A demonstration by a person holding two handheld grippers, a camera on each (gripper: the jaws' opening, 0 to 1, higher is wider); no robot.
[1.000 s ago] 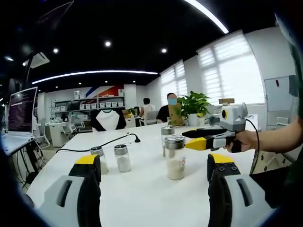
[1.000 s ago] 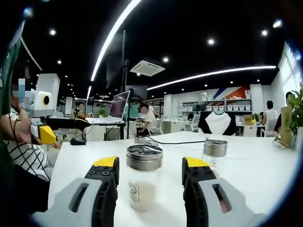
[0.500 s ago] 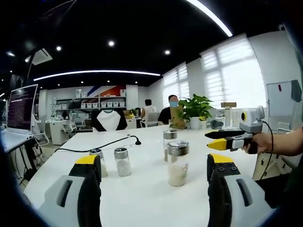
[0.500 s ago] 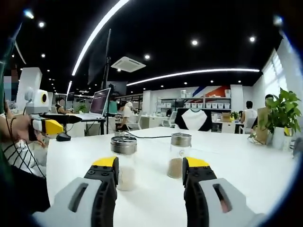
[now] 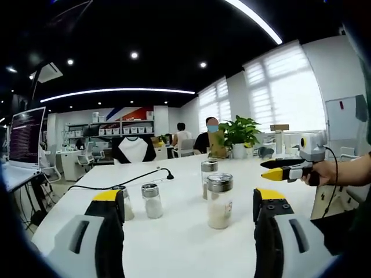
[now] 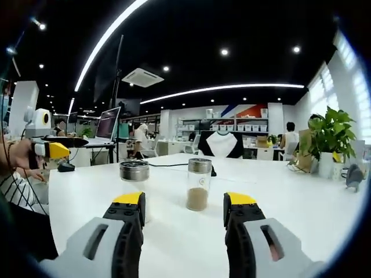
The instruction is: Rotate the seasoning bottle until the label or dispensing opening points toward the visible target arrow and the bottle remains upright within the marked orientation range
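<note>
A glass seasoning bottle [image 5: 219, 200] with a metal lid and white contents stands upright on the white table [image 5: 174, 243], just left of my left gripper's right jaw. A second lidded bottle [image 5: 208, 174] stands behind it. My left gripper [image 5: 188, 200] is open, with nothing between its jaws. My right gripper [image 5: 288, 171], held in a hand, hovers to the bottle's right, apart from it. In the right gripper view, the white-filled bottle [image 6: 134, 174] is partly hidden behind the left jaw. A brown-filled bottle [image 6: 199, 184] stands farther off. My right gripper [image 6: 184, 202] is open.
Two small shakers [image 5: 152, 200] [image 5: 123, 202] stand left of the bottles. A black cable [image 5: 136, 175] crosses the table behind them. A potted plant [image 5: 240, 132] sits at the far right edge, a monitor [image 5: 26, 136] at the left. My left gripper [image 6: 49, 149] is at the left in the right gripper view.
My right gripper has drawn back to the right, away from the white-filled bottle that stood between its jaws. Its view has swung, so the brown-filled bottle now lies ahead.
</note>
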